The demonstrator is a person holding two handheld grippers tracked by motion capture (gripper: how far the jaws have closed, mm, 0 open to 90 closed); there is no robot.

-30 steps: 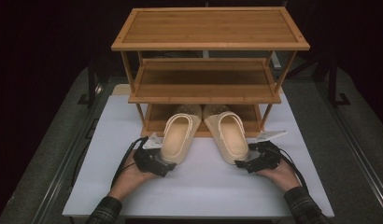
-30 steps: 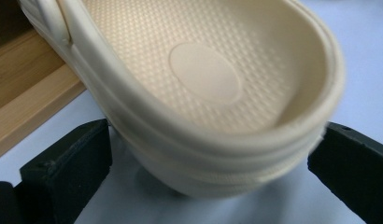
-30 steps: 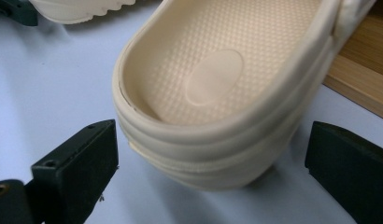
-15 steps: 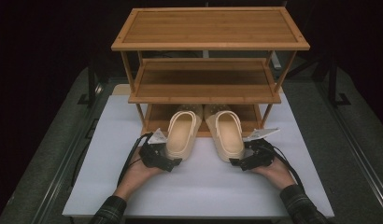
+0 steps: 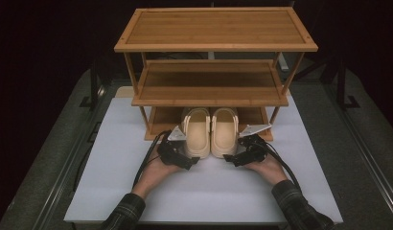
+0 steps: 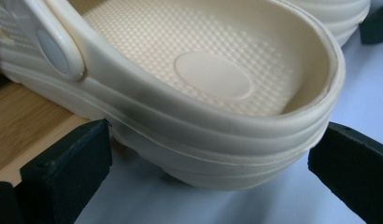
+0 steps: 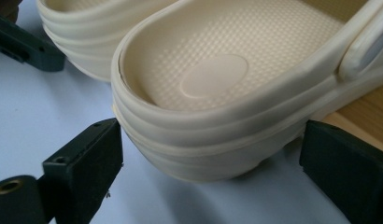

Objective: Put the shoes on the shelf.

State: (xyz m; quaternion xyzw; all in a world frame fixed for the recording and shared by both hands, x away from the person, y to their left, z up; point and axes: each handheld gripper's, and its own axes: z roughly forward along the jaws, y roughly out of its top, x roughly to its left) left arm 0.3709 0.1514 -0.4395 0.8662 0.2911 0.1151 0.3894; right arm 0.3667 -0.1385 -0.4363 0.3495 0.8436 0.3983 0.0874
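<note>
- Straddling the left clog's [image 5: 197, 134] heel with the left gripper [image 5: 185, 160], jaws spread, not clamped.
- Mirroring with the right gripper [image 5: 235, 159], released, at the right clog [image 5: 224, 134], nudging toes under the shoe rack's [image 5: 211, 88] bottom shelf.

No legible txt, no brands, no nos. (heel ovals blank)

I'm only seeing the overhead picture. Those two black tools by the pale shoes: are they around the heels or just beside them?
Observer: Around them. The left gripper has one jaw close against each side of the left clog's heel; I can't tell if it squeezes.
Operator: Same on the right?
Observer: Yes, the right gripper brackets the right clog's heel likewise.
Operator: Are the shoes fully inside?
Observer: No. The heels lie over the white tabletop, beyond the bottom shelf.
</note>
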